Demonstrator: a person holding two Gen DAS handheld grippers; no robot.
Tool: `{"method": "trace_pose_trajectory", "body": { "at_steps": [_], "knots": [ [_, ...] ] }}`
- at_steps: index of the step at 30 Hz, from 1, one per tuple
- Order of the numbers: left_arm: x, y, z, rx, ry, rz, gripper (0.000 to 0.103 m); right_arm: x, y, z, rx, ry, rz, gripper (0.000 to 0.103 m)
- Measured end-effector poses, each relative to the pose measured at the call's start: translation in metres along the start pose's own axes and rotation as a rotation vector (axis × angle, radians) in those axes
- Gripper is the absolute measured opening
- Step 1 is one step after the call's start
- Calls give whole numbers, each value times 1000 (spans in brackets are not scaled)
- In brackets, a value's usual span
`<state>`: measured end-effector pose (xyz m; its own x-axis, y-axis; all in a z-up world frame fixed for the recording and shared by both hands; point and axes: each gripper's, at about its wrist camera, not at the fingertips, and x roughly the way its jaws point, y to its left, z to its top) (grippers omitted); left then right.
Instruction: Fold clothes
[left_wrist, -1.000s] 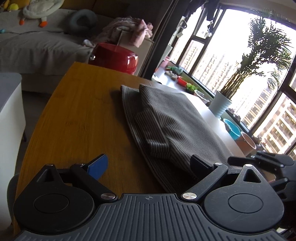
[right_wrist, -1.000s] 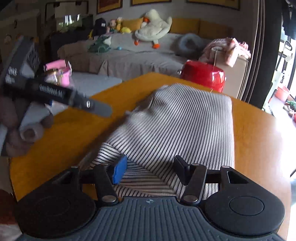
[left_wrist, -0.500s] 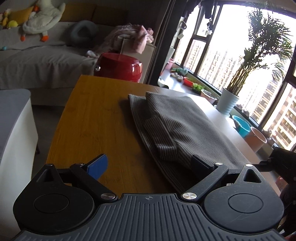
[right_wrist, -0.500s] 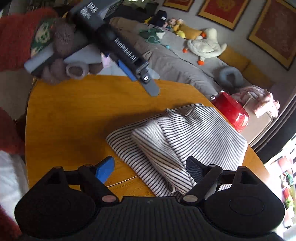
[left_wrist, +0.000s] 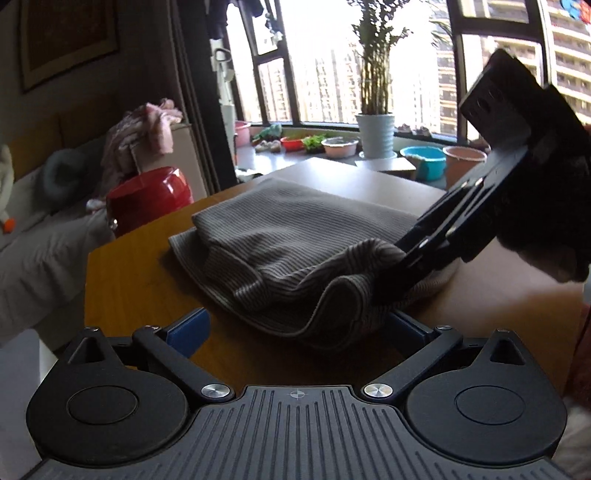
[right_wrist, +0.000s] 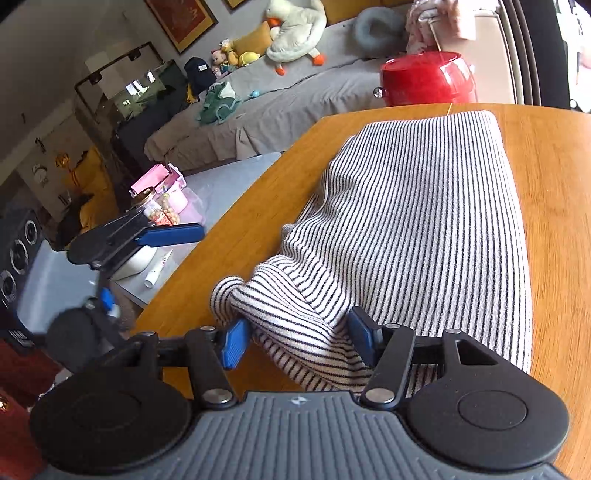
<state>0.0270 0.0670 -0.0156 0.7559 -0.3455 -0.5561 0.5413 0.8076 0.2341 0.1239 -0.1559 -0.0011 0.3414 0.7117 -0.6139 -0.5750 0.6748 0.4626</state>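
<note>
Stripes run the length of the folded garment (right_wrist: 417, 221), which lies on the wooden table (right_wrist: 554, 177) with its far end near the table's far edge, just before the red pot (right_wrist: 428, 79) that stands beyond it. Its right long edge is straight, with a broad strip of bare wood between it and the table's right side. Its left side bulges, and bare wood there narrows toward the table's curved left edge, past which a grey side surface (right_wrist: 221, 181) holds a pink box and a jar.

The right gripper (right_wrist: 295, 338) is at the garment's near end. Its jaws are closing, and a bunched roll of the striped cloth sits between the blue pads (right_wrist: 233, 343), which already touch it on both sides. From the left wrist view, this near hem (left_wrist: 332, 291) is lifted and curled off the wood.

The left gripper (left_wrist: 295, 328) has its fingers spread wide and grips nothing; the curled hem lies just ahead, between them, and reaches the right finger. Open tabletop (left_wrist: 122, 280) stretches to its left, up to the near-left table edge.
</note>
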Motion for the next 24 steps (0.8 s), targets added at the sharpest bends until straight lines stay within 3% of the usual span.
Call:
{"method": "trace_pose_trajectory", "body": {
  "at_steps": [3, 6, 9, 11, 13, 16, 19, 21, 24],
  "knots": [
    [23, -20, 2, 205, -29, 42, 103, 0, -11, 5, 53, 7, 31, 58],
    [41, -35, 2, 376, -76, 7, 103, -3, -18, 6, 79, 8, 55, 57],
    [56, -42, 0, 435, -91, -40, 99, -7, -10, 6, 18, -11, 21, 57],
    [65, -36, 3, 351, -68, -92, 73, -20, 8, 2, -130, -66, -64, 63],
    [72, -23, 7, 220, -39, -136, 62, -37, 28, -8, -339, -139, -179, 80],
    [81, 15, 11, -103, 11, -243, 61, -45, 52, -33, -632, -179, -359, 83],
    [89, 50, 14, -376, 44, -335, 60, -29, 61, -48, -774, -189, -463, 83],
    [96, 65, 14, -489, 63, -384, 60, -14, 63, -55, -856, -198, -526, 83],
    [103, 70, 14, -528, 76, -396, 60, 11, 61, -54, -922, -209, -600, 83]
  ]
}}
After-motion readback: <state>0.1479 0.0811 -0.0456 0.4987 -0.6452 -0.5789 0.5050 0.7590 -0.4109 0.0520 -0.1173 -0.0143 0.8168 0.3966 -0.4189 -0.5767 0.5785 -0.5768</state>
